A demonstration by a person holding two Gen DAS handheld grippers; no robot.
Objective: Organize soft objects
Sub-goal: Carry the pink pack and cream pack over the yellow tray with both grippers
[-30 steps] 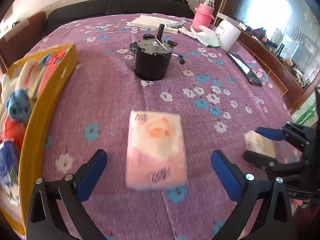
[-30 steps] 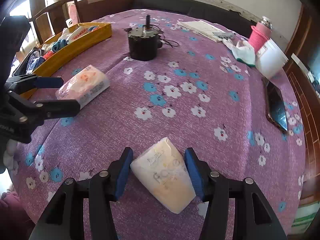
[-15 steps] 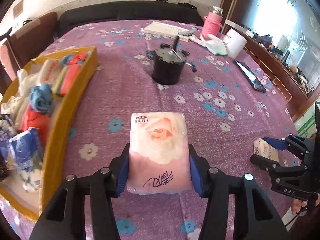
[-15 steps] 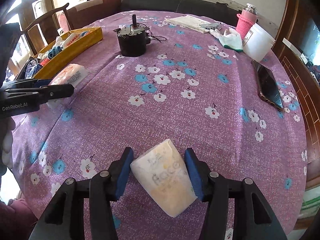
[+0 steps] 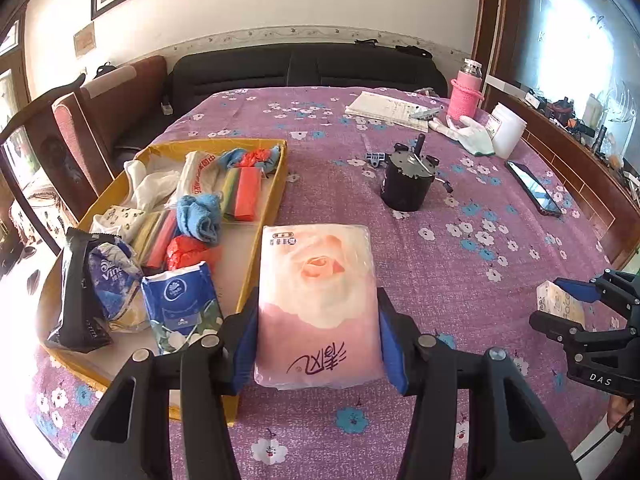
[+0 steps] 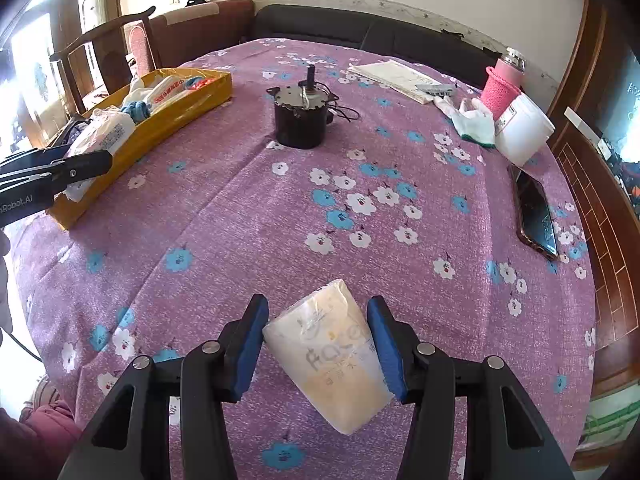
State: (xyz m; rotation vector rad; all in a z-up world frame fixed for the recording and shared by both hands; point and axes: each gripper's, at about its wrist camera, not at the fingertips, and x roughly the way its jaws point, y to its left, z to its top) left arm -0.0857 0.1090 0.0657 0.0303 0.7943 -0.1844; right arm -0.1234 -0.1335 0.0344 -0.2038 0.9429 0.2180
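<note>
Blue rubber pads of the left gripper (image 5: 318,340) press both long sides of a pink, plastic-wrapped tissue pack printed with a rose (image 5: 318,304), gripping it firmly. The pack is held clear of the table, at the near right corner of a long yellow cardboard tray (image 5: 276,188).

The right gripper (image 6: 318,344) is likewise clamped on a pale yellow, plastic-wrapped tissue pack (image 6: 332,356), tilted between its blue pads above the purple floral tablecloth (image 6: 248,216).

Inside the tray lie soft goods: a blue tissue pack (image 5: 180,300), a black packet (image 5: 78,292), a rolled blue cloth (image 5: 200,216), red and orange items (image 5: 246,192), and white plastic bags (image 5: 152,178).

Farther out on the cloth stand a black cylindrical motor with a shaft (image 6: 300,120), an open booklet (image 6: 396,76), a white work glove (image 6: 472,120), a white plastic tub (image 6: 520,128), a pink-sleeved flask (image 6: 502,84), and a dark phone (image 6: 536,212). A black sofa (image 5: 308,68) lies behind the table.
</note>
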